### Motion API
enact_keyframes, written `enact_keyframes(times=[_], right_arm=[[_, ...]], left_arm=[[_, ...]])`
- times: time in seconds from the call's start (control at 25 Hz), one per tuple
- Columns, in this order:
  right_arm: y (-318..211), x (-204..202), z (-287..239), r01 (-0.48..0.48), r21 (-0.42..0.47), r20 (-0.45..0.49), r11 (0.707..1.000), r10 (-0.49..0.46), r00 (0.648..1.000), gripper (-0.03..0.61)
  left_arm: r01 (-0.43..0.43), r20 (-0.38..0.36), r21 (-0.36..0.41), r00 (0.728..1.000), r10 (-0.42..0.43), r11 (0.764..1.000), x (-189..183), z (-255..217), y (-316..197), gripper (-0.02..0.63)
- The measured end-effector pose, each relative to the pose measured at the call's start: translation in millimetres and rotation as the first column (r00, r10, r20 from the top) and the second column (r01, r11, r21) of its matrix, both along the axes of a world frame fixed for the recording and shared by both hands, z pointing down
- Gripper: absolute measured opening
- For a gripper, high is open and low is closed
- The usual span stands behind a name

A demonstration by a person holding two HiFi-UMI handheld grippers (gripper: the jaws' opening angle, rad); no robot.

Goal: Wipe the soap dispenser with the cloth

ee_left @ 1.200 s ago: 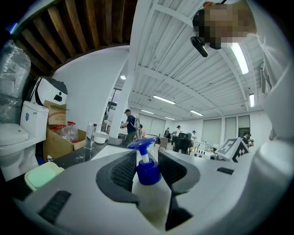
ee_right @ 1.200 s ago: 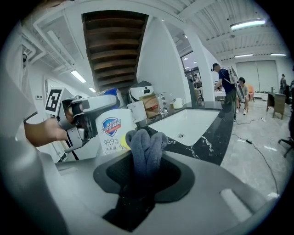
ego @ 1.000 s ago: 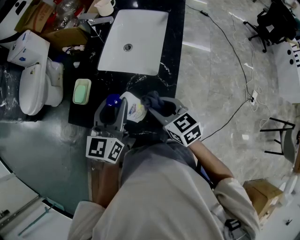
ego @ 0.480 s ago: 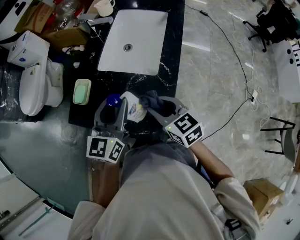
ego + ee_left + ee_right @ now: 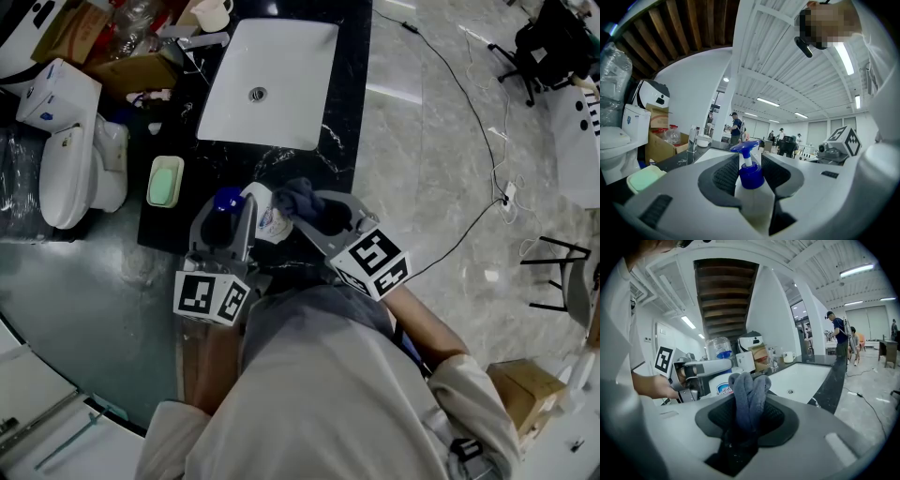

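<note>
1. Ribbed fingers of my left gripper (image 5: 749, 161) clasp the smooth white plastic soap dispenser (image 5: 754, 208), blue-pumped and upright, at the glossy black counter (image 5: 342, 141) front.
2. Fingers of my right gripper (image 5: 749, 414) pinch the folded grey fleecy cloth (image 5: 747, 392) beside the dispenser.

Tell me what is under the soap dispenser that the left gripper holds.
The black counter lies below the soap dispenser. Its base is covered by the left gripper closed around it, so whether it stands on the counter or is lifted off it cannot be seen.
</note>
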State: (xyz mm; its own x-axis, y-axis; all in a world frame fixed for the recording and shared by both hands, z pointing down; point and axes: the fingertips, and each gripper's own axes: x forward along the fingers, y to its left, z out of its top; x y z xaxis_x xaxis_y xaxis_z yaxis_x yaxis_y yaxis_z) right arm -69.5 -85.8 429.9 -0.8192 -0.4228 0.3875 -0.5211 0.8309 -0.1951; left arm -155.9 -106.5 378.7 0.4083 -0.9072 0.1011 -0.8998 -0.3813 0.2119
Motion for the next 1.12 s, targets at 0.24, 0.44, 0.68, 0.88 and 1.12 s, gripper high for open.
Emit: enact_keyframes(times=[0.24, 0.44, 0.68, 0.88, 1.12], right_arm=[[0, -6, -13, 0.018, 0.021, 0.015, 1.000, -0.019, 1.000, 0.121], [2, -11, -27, 0.033, 0.039, 0.034, 0.999, -0.034, 0.999, 0.121], [2, -14, -36, 0.042, 0.050, 0.050, 0.998, -0.045, 0.998, 0.121], [4, -17, -45, 0.053, 0.053, 0.067, 0.997, -0.057, 0.996, 0.121], [7, -19, -49, 0.069, 0.047, 0.091, 0.997, -0.073, 0.993, 0.121]], left_arm=[[0.005, -0.001, -0.002, 1.000, -0.005, 1.000, -2, 0, 1, 0.144], [0.004, 0.005, 0.002, 1.000, -0.004, 1.000, -1, 0, 1, 0.144], [0.000, 0.009, 0.001, 1.000, 0.000, 1.000, -1, 1, 0, 0.144], [0.000, 0.008, 0.001, 1.000, 0.000, 1.000, -1, 0, -1, 0.144], [0.002, 0.000, -0.004, 1.000, -0.002, 1.000, -2, 0, -1, 0.144]])
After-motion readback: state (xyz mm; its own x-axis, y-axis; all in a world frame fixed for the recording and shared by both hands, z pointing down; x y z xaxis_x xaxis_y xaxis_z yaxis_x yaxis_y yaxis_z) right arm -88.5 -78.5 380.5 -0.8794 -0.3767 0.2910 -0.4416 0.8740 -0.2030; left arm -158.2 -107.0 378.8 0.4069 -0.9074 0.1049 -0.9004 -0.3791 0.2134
